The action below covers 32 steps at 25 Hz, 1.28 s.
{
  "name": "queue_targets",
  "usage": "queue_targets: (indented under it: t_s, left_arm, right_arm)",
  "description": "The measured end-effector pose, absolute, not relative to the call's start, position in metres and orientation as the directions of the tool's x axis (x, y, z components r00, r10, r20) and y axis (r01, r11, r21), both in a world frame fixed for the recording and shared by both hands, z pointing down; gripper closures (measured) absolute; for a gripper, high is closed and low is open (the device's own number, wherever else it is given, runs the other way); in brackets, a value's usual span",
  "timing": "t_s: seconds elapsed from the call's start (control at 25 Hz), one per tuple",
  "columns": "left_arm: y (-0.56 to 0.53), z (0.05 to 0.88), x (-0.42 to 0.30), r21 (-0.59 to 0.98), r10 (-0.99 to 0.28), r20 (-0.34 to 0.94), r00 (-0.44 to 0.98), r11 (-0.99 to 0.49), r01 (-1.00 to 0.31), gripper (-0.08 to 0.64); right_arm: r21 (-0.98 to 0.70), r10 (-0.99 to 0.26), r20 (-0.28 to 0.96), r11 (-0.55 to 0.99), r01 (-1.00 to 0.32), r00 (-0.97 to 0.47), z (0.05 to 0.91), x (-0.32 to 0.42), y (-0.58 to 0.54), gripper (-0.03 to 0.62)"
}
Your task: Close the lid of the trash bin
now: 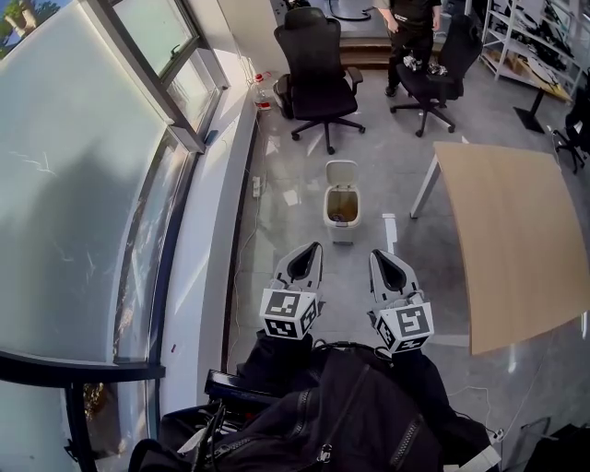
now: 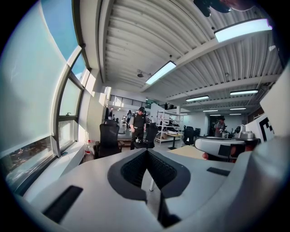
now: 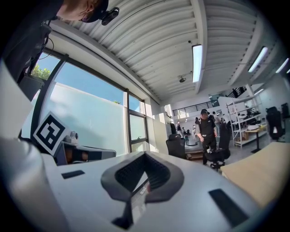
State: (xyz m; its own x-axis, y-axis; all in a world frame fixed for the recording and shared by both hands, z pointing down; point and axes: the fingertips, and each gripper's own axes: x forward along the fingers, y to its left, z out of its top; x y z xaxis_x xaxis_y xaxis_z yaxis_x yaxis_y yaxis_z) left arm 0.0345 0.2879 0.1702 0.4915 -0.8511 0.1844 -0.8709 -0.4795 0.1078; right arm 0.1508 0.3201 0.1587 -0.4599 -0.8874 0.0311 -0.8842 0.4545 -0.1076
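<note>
A small white trash bin (image 1: 342,210) stands on the grey floor ahead of me, its lid (image 1: 341,171) tipped up at the back and its brownish inside showing. Both grippers hang side by side short of it, pointing at it. My left gripper (image 1: 314,246) is shut and empty, a little left of the bin. My right gripper (image 1: 376,253) is also shut and empty, a little right of it. In the left gripper view the left gripper (image 2: 146,152) hides the bin. The right gripper (image 3: 145,154) hides it the same way in the right gripper view.
A light wooden table (image 1: 516,240) stands to the right of the bin. Beyond it are two black office chairs (image 1: 318,74) (image 1: 433,74) and a standing person (image 1: 410,28). A window wall and white sill (image 1: 198,277) run along the left, with a power strip (image 1: 256,187) on the floor.
</note>
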Motion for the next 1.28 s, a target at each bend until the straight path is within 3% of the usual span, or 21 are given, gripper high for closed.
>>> queue_targets:
  t_s: [0.52,0.92,1.28]
  left_arm:
    - [0.27,0.21,0.043,0.135,-0.831,0.247,0.498,-0.479,-0.867,0.558]
    - [0.153,0.221,0.026,0.167,-0.823,0.245,0.512,-0.485,-0.859,0.558]
    - [0.051,0.266,-0.008,0.201,-0.794,0.335,0.507,-0.465,-0.862,0.558]
  right_arm:
    - [-0.148,-0.878,0.093,0.455,-0.878,-0.47,0.196,0.154,0.298,0.588]
    - [-0.131,-0.863,0.128,0.473,-0.871,-0.488,0.205,0.13,0.183,0.588]
    - [-0.152,-0.841,0.227,0.467,-0.871,-0.49,0.24,0.093,0.075,0.588]
